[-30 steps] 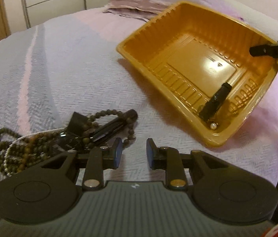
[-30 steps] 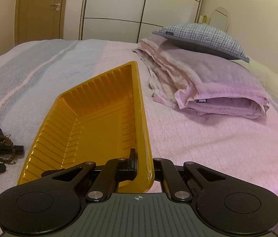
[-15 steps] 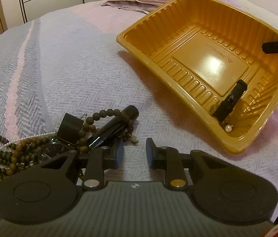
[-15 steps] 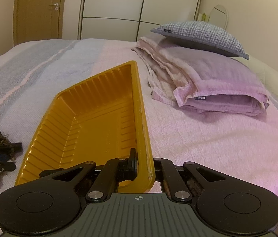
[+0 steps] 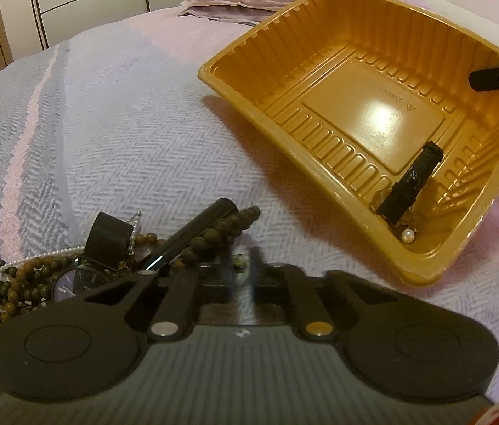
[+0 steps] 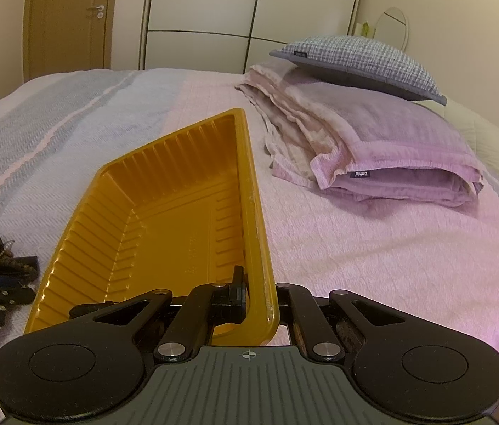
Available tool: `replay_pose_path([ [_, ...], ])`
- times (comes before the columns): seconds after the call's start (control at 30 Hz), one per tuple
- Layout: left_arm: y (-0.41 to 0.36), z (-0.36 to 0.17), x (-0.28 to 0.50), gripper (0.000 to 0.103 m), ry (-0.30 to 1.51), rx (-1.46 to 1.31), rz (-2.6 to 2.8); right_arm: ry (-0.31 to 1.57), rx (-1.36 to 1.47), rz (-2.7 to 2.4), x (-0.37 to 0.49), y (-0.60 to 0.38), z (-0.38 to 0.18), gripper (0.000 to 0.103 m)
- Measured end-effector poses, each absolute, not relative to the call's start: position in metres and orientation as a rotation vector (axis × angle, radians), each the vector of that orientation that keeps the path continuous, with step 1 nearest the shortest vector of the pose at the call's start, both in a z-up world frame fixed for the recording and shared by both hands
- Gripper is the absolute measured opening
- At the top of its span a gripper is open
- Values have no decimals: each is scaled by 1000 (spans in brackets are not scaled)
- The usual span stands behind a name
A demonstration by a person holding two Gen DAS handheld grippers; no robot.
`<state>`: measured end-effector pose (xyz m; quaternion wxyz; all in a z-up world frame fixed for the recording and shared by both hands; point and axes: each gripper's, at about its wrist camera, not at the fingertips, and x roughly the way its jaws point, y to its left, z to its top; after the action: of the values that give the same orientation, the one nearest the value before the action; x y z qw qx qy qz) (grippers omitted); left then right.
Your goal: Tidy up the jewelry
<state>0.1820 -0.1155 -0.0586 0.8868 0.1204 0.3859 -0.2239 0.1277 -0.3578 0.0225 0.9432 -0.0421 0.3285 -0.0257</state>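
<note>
Jewelry, a tangle of brown wooden bead strings [image 5: 214, 235], pearl strand and dark watch, lies heaped on the grey-pink herringbone bedspread [image 5: 107, 141]. The left gripper [image 5: 244, 265] has just snapped closed at the heap's edge, pinching a small bit of it. One long black stick [image 5: 192, 237] points up-right toward the ribbed amber plastic tray [image 5: 284, 46], which the right gripper [image 6: 261, 292] clamps by its rim.

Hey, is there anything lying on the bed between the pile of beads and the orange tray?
Nothing visible does. Between the bead pile and the orange tray lies only bare bedspread. The tray's near wall rises along that side, so pieces must go over its rim.
</note>
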Motion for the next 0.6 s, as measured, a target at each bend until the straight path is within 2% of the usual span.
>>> replay_pose_path([
  [0.6, -123, 5, 134, 6, 704, 135, -620, 664, -86, -54, 127, -358, 24, 4],
])
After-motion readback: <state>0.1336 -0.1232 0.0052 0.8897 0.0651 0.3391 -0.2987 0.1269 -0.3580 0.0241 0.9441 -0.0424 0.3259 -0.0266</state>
